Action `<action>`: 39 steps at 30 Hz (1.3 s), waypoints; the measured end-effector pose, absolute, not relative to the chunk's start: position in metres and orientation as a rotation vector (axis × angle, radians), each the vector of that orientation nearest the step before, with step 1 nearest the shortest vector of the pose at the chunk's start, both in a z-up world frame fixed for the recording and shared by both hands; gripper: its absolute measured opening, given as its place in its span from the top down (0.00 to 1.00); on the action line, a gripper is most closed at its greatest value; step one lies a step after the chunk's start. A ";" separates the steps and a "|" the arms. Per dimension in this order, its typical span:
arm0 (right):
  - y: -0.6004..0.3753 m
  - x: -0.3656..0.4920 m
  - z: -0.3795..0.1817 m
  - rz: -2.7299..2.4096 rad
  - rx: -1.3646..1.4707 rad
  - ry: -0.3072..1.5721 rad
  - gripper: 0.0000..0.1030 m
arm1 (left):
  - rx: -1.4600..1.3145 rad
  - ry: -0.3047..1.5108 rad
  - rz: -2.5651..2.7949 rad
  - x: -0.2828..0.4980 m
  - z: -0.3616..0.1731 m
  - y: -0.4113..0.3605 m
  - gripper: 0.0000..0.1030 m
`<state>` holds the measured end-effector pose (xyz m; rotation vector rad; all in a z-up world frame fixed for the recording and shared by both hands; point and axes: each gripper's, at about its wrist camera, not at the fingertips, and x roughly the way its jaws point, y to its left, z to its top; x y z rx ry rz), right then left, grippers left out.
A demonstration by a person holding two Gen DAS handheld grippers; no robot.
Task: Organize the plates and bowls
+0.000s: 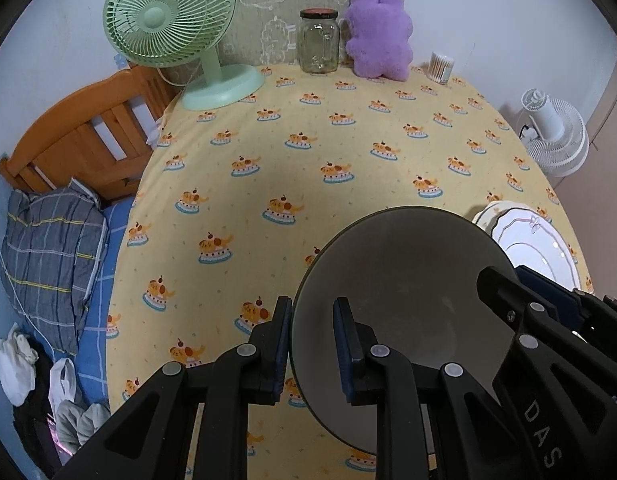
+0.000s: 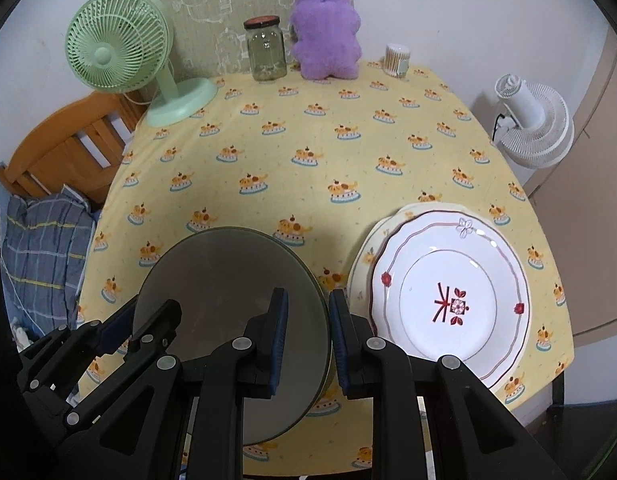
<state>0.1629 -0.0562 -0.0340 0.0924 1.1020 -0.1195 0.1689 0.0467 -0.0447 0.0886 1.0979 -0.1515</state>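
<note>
The table (image 2: 308, 152) under its yellow cloth fills both views, with open cloth across the middle, likely where the dishes get sorted. Low right in the right view sits a stack of plates (image 2: 448, 292), flat, faces up, the white one on a cream one. The grey bowl (image 2: 228, 292) is low centre-left there, just beside the stack, mouth up and tipped toward the cameras; being round, it has no long axis. Each side of its rim is pinched, I'd guess to carry it level. The left gripper (image 1: 312, 344) is clenched on the rim at lower centre of its view; the right gripper (image 2: 308, 340) is clamped on the opposite rim.
</note>
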 end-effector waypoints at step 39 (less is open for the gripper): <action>-0.095 0.178 -0.083 0.016 0.253 1.203 0.39 | -0.119 1.184 -0.232 0.173 -0.092 0.046 0.27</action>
